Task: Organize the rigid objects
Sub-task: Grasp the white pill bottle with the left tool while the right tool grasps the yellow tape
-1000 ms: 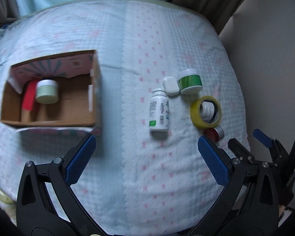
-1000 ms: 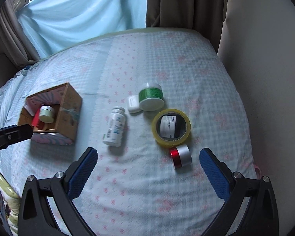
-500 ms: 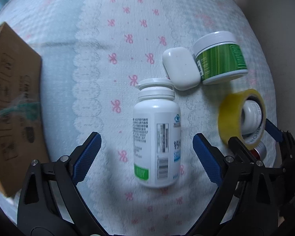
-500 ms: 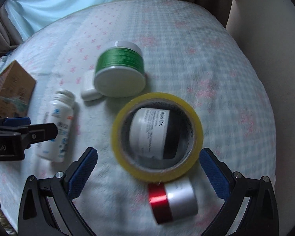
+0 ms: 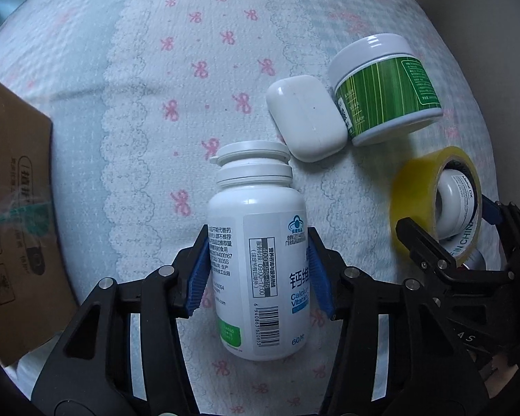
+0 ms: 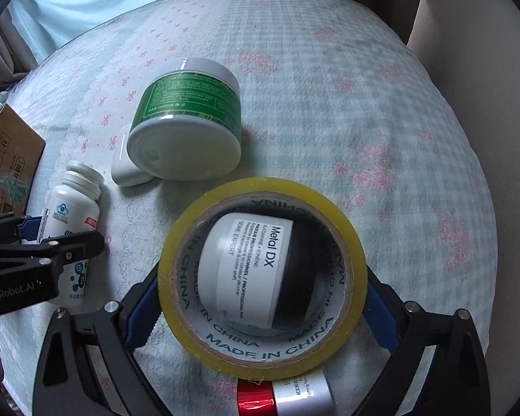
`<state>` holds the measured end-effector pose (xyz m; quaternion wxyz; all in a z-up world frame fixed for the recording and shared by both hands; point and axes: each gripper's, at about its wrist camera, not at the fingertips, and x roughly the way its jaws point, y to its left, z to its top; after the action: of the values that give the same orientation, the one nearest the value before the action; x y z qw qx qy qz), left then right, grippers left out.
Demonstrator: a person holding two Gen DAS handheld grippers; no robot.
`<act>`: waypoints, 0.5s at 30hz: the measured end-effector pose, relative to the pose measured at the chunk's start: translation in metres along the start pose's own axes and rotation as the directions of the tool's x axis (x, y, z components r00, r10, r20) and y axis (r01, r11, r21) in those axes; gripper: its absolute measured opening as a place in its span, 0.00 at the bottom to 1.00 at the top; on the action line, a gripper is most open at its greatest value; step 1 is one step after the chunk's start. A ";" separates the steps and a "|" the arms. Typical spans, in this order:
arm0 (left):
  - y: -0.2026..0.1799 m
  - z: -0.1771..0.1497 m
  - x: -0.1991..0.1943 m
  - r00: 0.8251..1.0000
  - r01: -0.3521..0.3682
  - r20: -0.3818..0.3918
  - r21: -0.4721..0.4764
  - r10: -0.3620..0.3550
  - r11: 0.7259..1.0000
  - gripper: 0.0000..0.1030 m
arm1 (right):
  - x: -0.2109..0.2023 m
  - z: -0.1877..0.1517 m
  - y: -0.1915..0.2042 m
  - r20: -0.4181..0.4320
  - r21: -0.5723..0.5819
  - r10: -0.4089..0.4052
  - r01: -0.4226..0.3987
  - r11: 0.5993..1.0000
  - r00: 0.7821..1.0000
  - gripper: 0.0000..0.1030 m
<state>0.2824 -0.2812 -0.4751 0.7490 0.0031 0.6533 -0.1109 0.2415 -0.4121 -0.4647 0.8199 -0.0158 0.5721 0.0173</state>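
Observation:
My left gripper [image 5: 258, 270] is shut on a white pill bottle [image 5: 260, 242] that lies on the bed, its blue pads pressed against both sides. The bottle also shows in the right wrist view [image 6: 69, 228]. My right gripper [image 6: 260, 306] is shut on a yellow tape roll [image 6: 260, 274], pads on both outer sides. A white and black jar [image 6: 256, 270] sits inside the roll. A green jar [image 5: 384, 90] and a white earbud case [image 5: 305, 118] lie beyond the bottle. A red and silver tube [image 6: 284, 398] lies under the roll's near edge.
A cardboard box [image 5: 14, 215] stands at the left, close to the left gripper. The bed is covered with a pale blue quilt [image 5: 190, 69] with pink bows. A beige wall [image 6: 485, 69] runs along the right side of the bed.
Both grippers have moved down and forward and closed. The left one has taken hold of the pill bottle, the right one of the tape roll.

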 end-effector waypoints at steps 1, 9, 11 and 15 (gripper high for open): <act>0.000 0.000 -0.001 1.000 0.004 0.002 -0.006 -0.004 1.000 0.46 | 0.000 0.000 0.001 -0.001 -0.003 -0.004 0.004 1.000 1.000 0.94; 0.008 -0.006 -0.030 0.999 -0.002 0.052 -0.022 0.003 1.000 0.46 | -0.012 0.006 -0.002 0.035 -0.002 -0.008 0.008 1.000 0.999 0.94; 0.010 -0.006 -0.040 0.998 0.004 0.069 -0.025 -0.002 1.000 0.46 | -0.020 0.006 -0.002 0.048 0.000 -0.007 0.007 1.000 0.999 0.94; 0.015 -0.011 -0.077 0.993 0.015 0.117 -0.023 -0.012 1.000 0.46 | -0.042 0.008 -0.002 0.075 0.009 -0.006 0.006 1.000 0.997 0.94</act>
<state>0.2648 -0.2525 -0.4038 0.7851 -0.0165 0.6096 -0.1083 0.2346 -0.4137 -0.4226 0.8408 -0.0135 0.5410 0.0130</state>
